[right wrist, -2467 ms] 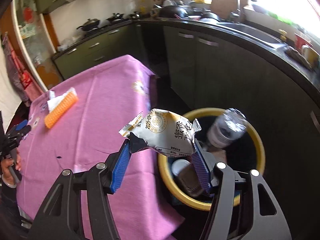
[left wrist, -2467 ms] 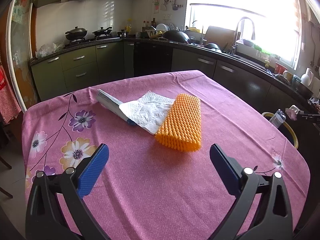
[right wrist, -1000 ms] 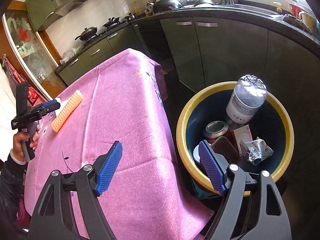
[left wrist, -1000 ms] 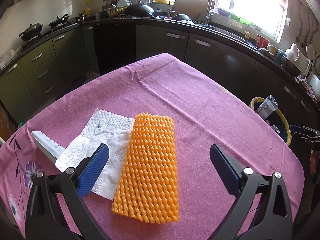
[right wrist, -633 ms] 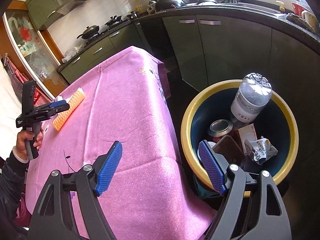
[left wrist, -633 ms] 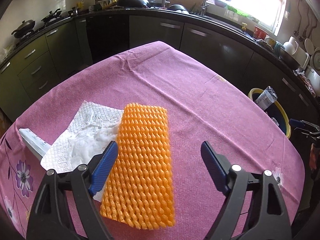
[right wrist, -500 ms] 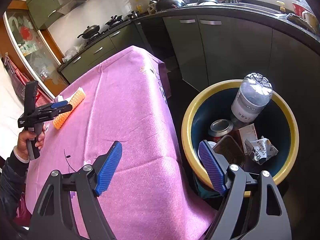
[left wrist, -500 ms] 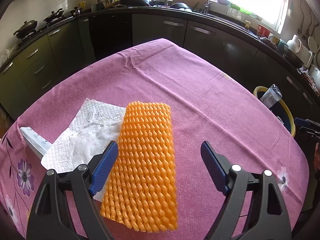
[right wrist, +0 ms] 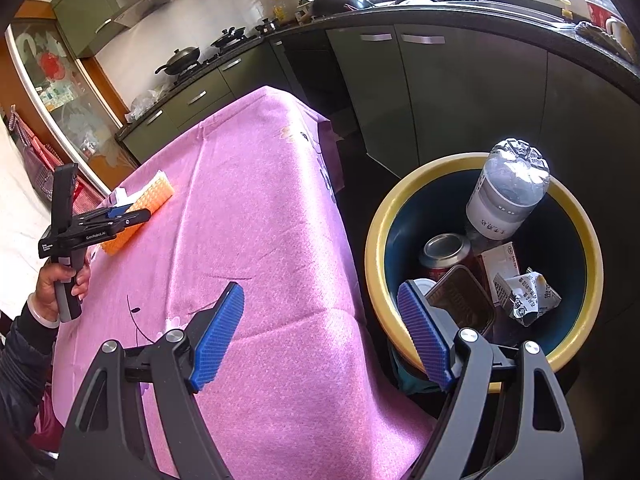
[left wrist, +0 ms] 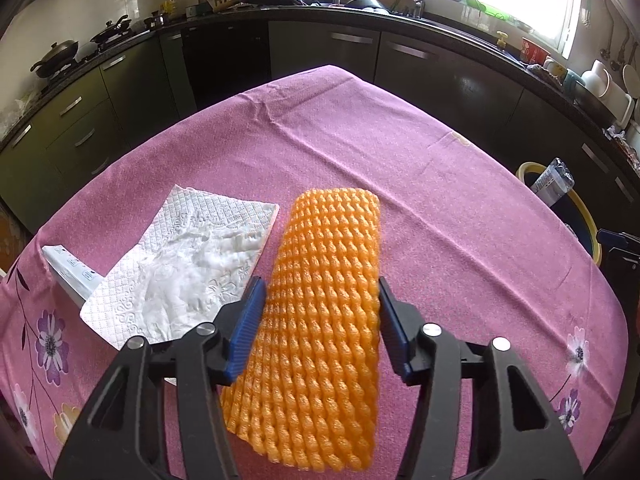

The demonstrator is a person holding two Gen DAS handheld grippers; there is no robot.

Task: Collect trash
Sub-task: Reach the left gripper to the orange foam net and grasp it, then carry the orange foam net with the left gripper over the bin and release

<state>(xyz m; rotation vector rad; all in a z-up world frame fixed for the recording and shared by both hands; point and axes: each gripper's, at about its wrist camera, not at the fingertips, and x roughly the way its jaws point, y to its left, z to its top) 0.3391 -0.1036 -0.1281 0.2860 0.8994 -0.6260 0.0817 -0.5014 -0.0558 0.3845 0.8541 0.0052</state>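
Note:
My left gripper (left wrist: 320, 322) is shut on the orange foam net (left wrist: 326, 312), its blue pads pressing both long sides; the net's far end still lies on the pink tablecloth (left wrist: 400, 152). A white paper towel (left wrist: 188, 264) and a white box (left wrist: 68, 272) lie to its left. My right gripper (right wrist: 320, 336) is open and empty, above the table's corner and the yellow-rimmed trash bin (right wrist: 576, 216), which holds a plastic bottle (right wrist: 506, 196), a can (right wrist: 444, 250) and the snack bag (right wrist: 528, 292). The left gripper (right wrist: 116, 216) and net (right wrist: 154, 198) also show in the right wrist view.
Dark kitchen cabinets and a counter (left wrist: 360, 40) with pans and dishes wrap around behind the table. The bin (left wrist: 576, 208) stands on the floor past the table's right edge. A glass cabinet (right wrist: 60, 92) is at the far left.
My left gripper moved forward over the orange net and closed on its sides. My right gripper, which let the snack bag drop into the bin earlier, has stayed open and nearly still.

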